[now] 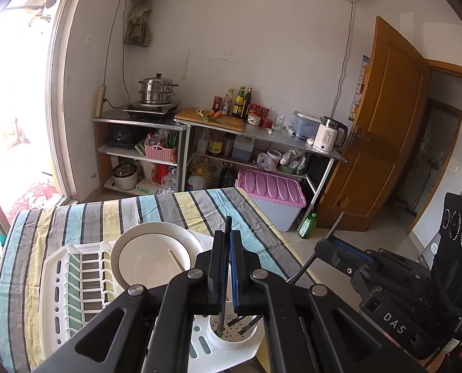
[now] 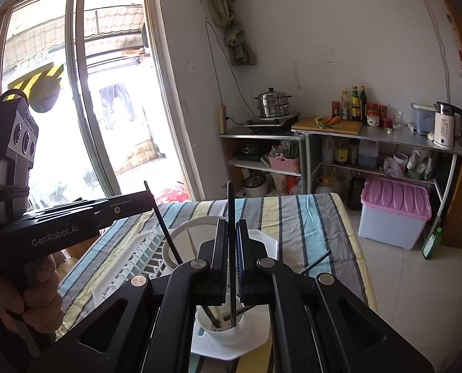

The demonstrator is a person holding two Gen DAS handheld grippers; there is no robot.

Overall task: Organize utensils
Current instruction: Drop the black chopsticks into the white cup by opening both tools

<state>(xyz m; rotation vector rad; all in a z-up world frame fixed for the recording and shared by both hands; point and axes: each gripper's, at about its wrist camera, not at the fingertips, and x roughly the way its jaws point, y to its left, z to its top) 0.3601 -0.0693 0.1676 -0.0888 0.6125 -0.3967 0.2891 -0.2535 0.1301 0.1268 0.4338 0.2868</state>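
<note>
Both grippers are pinching 1 dark chopstick each. The left gripper (image 1: 227, 267) has its jaws pressed together on the left chopstick (image 1: 228, 227), which stands nearly upright, its top above the fingertips and its lower end reaching down into the white utensil cup (image 1: 231, 340). The right gripper (image 2: 231, 261) grips the right chopstick (image 2: 231, 199) the same way, long axis close to vertical, lower tip already inside the cup's mouth.

That cup sits in the corner of the white dish rack (image 1: 75, 279) nearest the cameras, at the near edge of the table with the striped cloth (image 1: 156, 208). At least 2 other dark sticks already lean in it, tilted toward the right rim. A white plate (image 1: 150, 248) lies just beyond the cup with 1 pale chopstick (image 1: 176, 259) resting across it, pointing from the plate's middle toward its near rim.

The step in hand looks like dropping both sticks into the cup. To do it well, I would keep each stick vertical, sink the tips below the rim before letting go, and keep the 2 grippers apart so their frames do not knock. Releasing 1 at a time should stop a stick bouncing out or tipping the leaning ones. The pale chopstick on the plate seems left to collect afterwards.
</note>
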